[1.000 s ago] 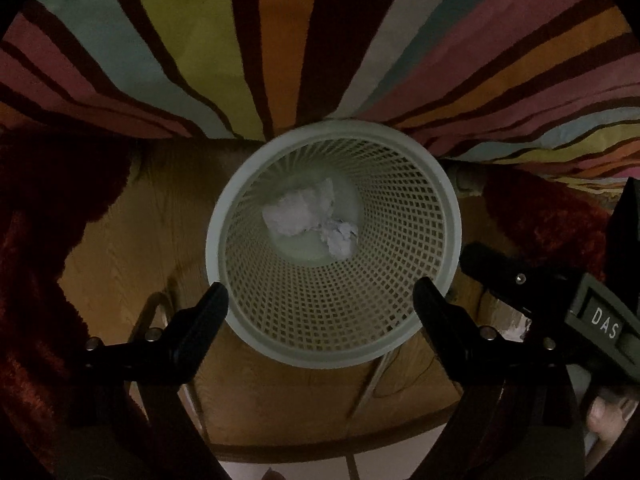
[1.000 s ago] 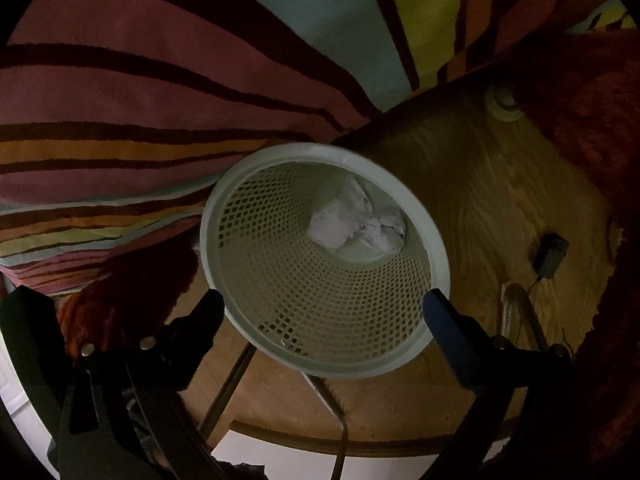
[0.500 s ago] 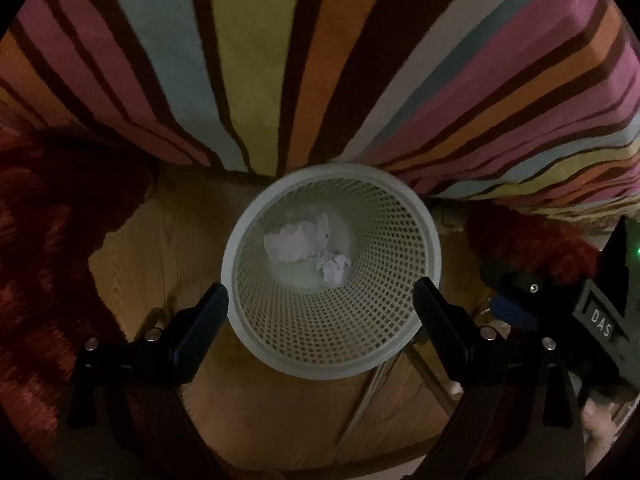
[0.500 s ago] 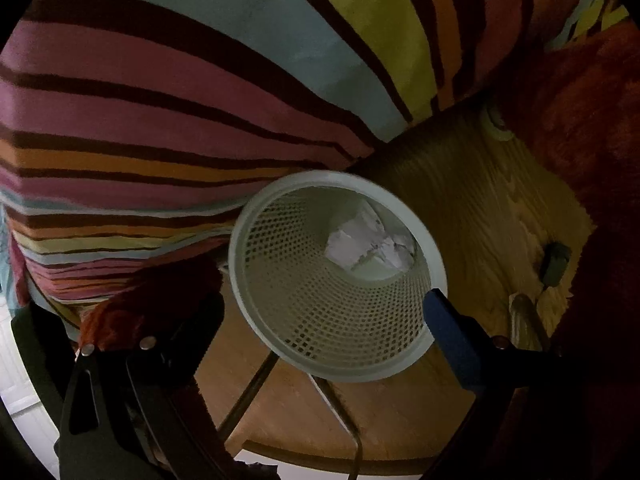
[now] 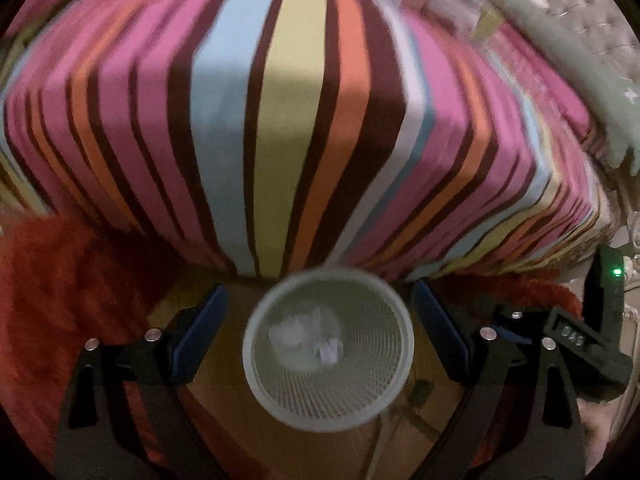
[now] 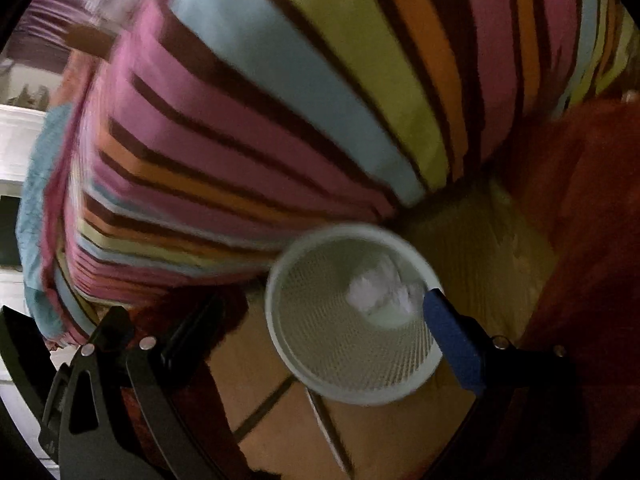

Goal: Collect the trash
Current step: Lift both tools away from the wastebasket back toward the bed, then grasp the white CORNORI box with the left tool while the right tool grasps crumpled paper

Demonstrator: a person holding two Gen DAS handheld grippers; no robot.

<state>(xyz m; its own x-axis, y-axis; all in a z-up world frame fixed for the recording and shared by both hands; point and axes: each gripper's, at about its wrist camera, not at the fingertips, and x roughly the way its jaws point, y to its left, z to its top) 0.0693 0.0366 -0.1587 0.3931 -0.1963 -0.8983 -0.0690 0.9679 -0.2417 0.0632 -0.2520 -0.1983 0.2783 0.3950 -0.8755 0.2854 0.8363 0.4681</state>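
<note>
A white mesh waste basket (image 5: 280, 396) stands on the wooden floor below both grippers; in the right wrist view the waste basket (image 6: 320, 360) sits at lower centre. Crumpled white paper (image 5: 308, 338) lies at its bottom, and it also shows in the right wrist view (image 6: 380, 292). My left gripper (image 5: 320, 332) is open and empty, high above the basket. My right gripper (image 6: 320, 332) is open and empty, also above it. Both views are blurred by motion.
A bed with a striped multicoloured cover (image 5: 288, 128) fills the space beyond the basket, and the cover (image 6: 280, 120) shows in the right wrist view too. A red shaggy rug (image 5: 68, 280) lies on both sides. A green pillow (image 5: 560, 80) and tufted headboard (image 5: 592, 12) are at far right.
Both grippers have risen and pulled back from the basket, which now looks smaller and lower in view. More of the bed has come into sight. Both stay open and empty.
</note>
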